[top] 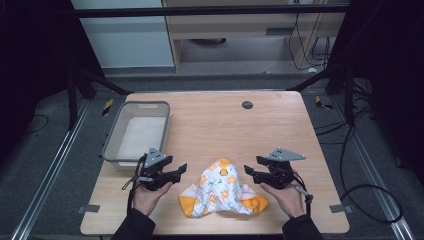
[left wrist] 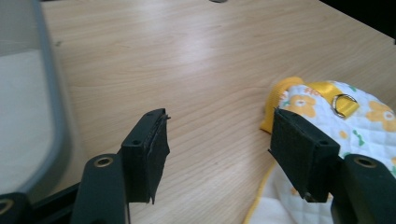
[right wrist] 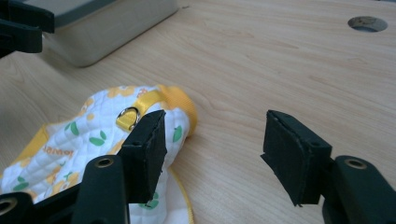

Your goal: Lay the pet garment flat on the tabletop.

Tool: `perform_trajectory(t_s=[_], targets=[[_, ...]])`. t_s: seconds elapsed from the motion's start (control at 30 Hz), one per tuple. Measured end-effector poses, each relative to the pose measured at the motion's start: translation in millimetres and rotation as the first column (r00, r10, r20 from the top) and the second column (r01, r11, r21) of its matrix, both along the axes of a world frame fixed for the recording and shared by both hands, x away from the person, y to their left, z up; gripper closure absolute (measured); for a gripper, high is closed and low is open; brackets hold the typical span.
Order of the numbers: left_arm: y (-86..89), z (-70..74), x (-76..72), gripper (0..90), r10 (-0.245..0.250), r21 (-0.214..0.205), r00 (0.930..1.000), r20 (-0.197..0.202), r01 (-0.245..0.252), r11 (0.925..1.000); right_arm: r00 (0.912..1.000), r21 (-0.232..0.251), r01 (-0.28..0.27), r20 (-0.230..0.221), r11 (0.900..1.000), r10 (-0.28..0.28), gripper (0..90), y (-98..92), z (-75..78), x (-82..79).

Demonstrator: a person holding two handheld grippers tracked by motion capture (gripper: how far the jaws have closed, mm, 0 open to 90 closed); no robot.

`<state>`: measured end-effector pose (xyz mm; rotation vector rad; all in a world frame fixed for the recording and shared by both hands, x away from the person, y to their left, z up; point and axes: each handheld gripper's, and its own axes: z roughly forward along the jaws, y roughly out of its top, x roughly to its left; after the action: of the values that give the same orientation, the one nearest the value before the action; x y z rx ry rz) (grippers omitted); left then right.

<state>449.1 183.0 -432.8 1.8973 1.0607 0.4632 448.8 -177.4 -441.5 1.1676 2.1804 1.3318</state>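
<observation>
Both tongs, left (top: 181, 169) and right (top: 249, 171), spread, level, flanking quilted cloth (top: 220, 192), hands beneath

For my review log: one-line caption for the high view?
Two open grippers flank a quilted floral garment beside a grey bin.

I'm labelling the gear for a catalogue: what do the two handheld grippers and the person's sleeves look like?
Both the left gripper and the right gripper are black, angular tools with two flat, black-padded jaws on arms with brass-coloured pivot holes. Each carries a grey three-cornered plate on top and trails a thin cable, grey near the gripper and black further along. The person's sleeves are dark, close-fitting, and reach the wrists.
</observation>
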Motion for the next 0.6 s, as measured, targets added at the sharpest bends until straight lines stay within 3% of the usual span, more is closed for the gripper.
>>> perform_trajectory(t_s=[0.2, 0.3, 0.6], targets=[[-20.7, -12.0, 3.1, 36.5, -0.048, 0.01, 0.998, -0.041, 0.048, 0.9988, 0.9991, -0.01, -0.034, -0.026, 0.9994, 0.033, 42.5, 10.6, -7.5, -0.5], [-33.3, -19.7, 3.9, 35.7, -0.087, 0.035, 0.9942, -0.063, 0.09, 0.9954, 0.9968, -0.021, -0.07, -0.039, 0.9973, 0.069, 43.5, 20.8, -11.1, -0.6], [-50.5, -35.4, 6.6, 37.1, -0.133, 0.067, 0.9837, -0.121, 0.142, 0.9876, 0.9877, -0.017, -0.126, -0.094, 0.9918, 0.124, 48.0, 34.0, -23.0, -0.2]])
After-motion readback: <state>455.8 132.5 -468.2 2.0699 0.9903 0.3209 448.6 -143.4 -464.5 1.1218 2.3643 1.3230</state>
